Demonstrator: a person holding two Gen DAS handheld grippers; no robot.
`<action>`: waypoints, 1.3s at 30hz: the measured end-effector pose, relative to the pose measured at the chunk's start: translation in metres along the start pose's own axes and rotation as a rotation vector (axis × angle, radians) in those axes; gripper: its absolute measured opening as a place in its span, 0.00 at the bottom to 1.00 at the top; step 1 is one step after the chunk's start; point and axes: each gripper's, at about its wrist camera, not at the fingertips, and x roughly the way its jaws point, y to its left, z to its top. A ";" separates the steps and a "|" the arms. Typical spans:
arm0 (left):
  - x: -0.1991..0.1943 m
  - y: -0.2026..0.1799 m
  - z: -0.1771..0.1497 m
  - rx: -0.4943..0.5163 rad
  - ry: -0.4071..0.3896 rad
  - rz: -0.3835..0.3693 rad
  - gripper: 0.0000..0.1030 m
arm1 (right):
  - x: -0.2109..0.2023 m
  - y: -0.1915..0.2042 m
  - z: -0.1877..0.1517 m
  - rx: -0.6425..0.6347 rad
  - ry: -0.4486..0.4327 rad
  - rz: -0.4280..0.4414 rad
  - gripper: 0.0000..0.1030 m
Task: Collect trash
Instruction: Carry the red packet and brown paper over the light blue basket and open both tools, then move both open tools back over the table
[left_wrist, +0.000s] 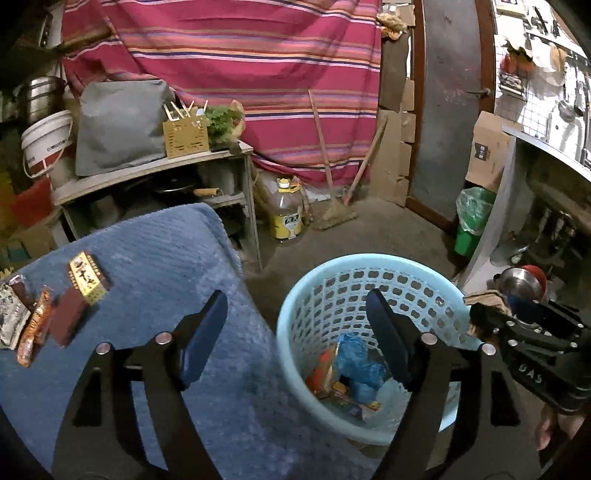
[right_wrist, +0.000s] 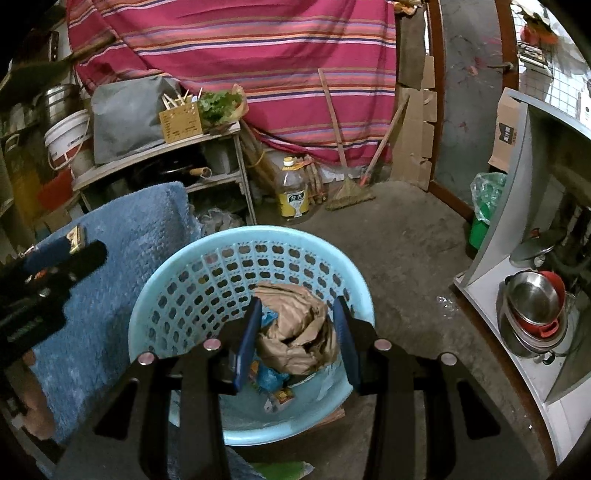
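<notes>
A light blue perforated basket (left_wrist: 332, 263) (right_wrist: 258, 233) stands on the floor beside a blue fluffy mat (left_wrist: 166, 258) (right_wrist: 122, 221). Inside lie a blue plastic bag (left_wrist: 356, 360) and coloured wrappers (left_wrist: 325, 373). My left gripper (left_wrist: 295, 295) (right_wrist: 79, 254) is open and empty, straddling the mat's edge and the basket rim. My right gripper (right_wrist: 297, 306) (left_wrist: 476, 310) hangs over the basket, shut on a crumpled brown paper bag (right_wrist: 295, 332) (left_wrist: 480, 297). On the mat to the left lie a gold-and-brown box (left_wrist: 88, 280), a dark brown packet (left_wrist: 66, 319), an orange wrapper (left_wrist: 35, 328) and a silver wrapper (left_wrist: 9, 317).
Behind the mat stands a wooden shelf (left_wrist: 155, 171) with pans. An oil bottle (left_wrist: 285, 210) and a broom (left_wrist: 334, 212) rest against the striped cloth wall. A green lined bin (left_wrist: 471, 221) stands by the door. Stacked metal pots (right_wrist: 535, 310) fill a white cabinet on the right.
</notes>
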 end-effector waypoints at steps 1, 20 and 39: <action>-0.002 0.001 0.000 0.002 -0.001 0.004 0.75 | 0.001 0.002 -0.001 -0.003 0.002 0.000 0.39; -0.068 0.109 -0.006 -0.072 -0.077 0.139 0.95 | 0.022 0.048 0.020 0.004 -0.039 -0.065 0.80; -0.090 0.333 -0.028 -0.262 -0.034 0.439 0.95 | -0.002 0.273 0.031 -0.173 -0.142 0.140 0.88</action>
